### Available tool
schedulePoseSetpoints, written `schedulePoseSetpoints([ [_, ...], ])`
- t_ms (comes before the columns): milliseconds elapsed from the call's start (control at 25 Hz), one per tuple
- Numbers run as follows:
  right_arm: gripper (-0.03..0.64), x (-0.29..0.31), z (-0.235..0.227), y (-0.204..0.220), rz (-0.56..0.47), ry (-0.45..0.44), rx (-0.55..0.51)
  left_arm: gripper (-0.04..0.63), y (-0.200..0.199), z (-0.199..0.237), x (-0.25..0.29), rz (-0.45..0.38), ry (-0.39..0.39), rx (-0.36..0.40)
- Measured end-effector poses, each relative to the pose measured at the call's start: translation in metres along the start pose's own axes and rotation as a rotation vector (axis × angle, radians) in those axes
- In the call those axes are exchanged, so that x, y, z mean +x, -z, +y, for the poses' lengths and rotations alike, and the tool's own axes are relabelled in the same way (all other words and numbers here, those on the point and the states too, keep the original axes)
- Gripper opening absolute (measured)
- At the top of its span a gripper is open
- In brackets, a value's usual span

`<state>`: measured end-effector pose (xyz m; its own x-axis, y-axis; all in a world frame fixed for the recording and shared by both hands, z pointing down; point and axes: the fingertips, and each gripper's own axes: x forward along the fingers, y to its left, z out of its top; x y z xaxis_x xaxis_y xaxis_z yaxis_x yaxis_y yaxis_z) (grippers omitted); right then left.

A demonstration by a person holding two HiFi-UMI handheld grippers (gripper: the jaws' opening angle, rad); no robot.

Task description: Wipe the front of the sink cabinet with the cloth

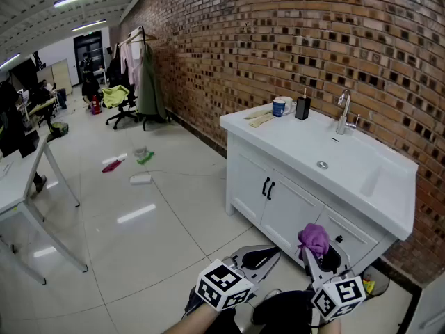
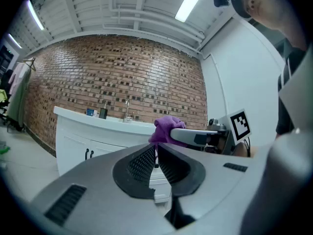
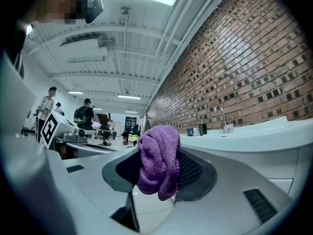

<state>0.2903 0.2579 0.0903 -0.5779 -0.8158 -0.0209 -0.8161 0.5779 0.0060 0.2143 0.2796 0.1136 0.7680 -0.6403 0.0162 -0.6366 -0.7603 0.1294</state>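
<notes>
The purple cloth looks like soft, light terry, bunched and drooping. The right tongs pinch it mid-wad, a fair hold for wiping. It hangs short of the sink cabinet front. Both tongs point forward and low, and the left tongs are nearly closed and empty.

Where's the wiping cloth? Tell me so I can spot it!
Find the long white sink cabinet against the red brick wall. Just in front of it, the right gripper pinches a small fluffy purple cloth. Nothing else nearby is purple or soft.
</notes>
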Motion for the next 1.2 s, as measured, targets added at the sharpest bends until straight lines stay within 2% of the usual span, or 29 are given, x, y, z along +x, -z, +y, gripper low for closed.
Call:
schedulePoseSetpoints([
  [240, 0.166, 0.008, -0.025, 0.003, -0.004, 0.033, -0.037, 0.005, -0.003, 0.006, 0.016, 0.013, 0.022, 0.038],
  [440, 0.166, 0.014, -0.057, 0.023, 0.020, 0.068, -0.084, 0.005, 0.010, 0.008, 0.043, 0.074, 0.017, 0.077],
  [560, 0.166, 0.020, -0.076, 0.042, 0.064, 0.091, -0.118, 0.005, 0.013, 0.010, 0.058, 0.077, 0.013, 0.092],
  [680, 0.166, 0.031, -0.094, 0.056, 0.145, 0.123, -0.199, 0.005, 0.013, 0.023, 0.074, 0.064, 0.002, 0.095],
  [800, 0.166, 0.049, -0.118, 0.073, 0.152, 0.166, -0.254, 0.005, 0.019, 0.037, 0.088, 0.061, 0.027, 0.084],
  [920, 0.166, 0.072, -0.140, 0.087, 0.212, 0.201, -0.350, 0.005, 0.022, 0.058, 0.099, 0.064, 0.045, 0.069],
  [1200, 0.166, 0.121, -0.182, 0.119, 0.347, 0.220, -0.565, 0.005, 0.053, 0.105, 0.126, 0.089, 0.036, 0.028],
])
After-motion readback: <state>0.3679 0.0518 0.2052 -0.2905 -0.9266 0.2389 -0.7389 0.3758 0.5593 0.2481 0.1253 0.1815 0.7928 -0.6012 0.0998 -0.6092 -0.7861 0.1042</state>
